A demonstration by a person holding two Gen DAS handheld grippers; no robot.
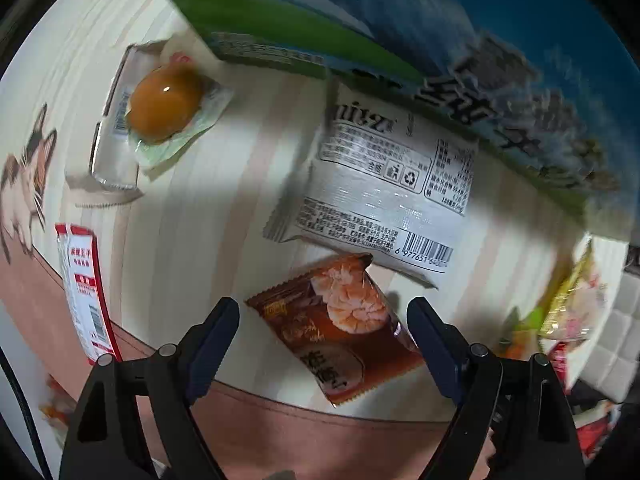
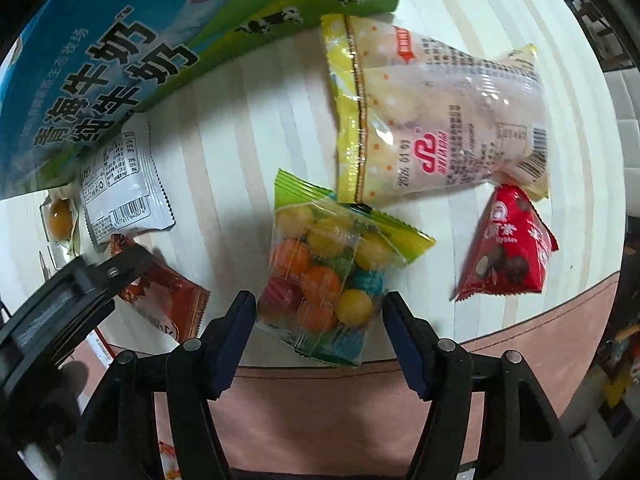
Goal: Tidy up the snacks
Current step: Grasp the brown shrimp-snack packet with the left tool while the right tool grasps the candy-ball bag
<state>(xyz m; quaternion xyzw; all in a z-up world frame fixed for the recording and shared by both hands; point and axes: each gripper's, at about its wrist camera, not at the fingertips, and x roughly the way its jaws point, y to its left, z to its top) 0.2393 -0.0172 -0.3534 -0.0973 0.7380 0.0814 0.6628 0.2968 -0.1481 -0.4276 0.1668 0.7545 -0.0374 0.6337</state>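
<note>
A clear bag of coloured candy balls (image 2: 320,276) with a green top lies near the table's front edge. My right gripper (image 2: 320,304) has its blue pads against the bag's two sides. A brown shrimp snack packet (image 1: 340,328) lies between the fingers of my left gripper (image 1: 324,312), which stands open with its pads clear of the packet. In the right wrist view the left gripper (image 2: 80,280) hovers over that same shrimp packet (image 2: 168,300).
A blue-and-green milk carton box (image 1: 440,40) stands at the back. Beside it lie a white packet (image 1: 384,188), a wrapped orange egg-like snack (image 1: 164,104) and a red-and-white packet (image 1: 84,292). To the right lie a yellow bag (image 2: 432,120) and a red triangular packet (image 2: 508,252).
</note>
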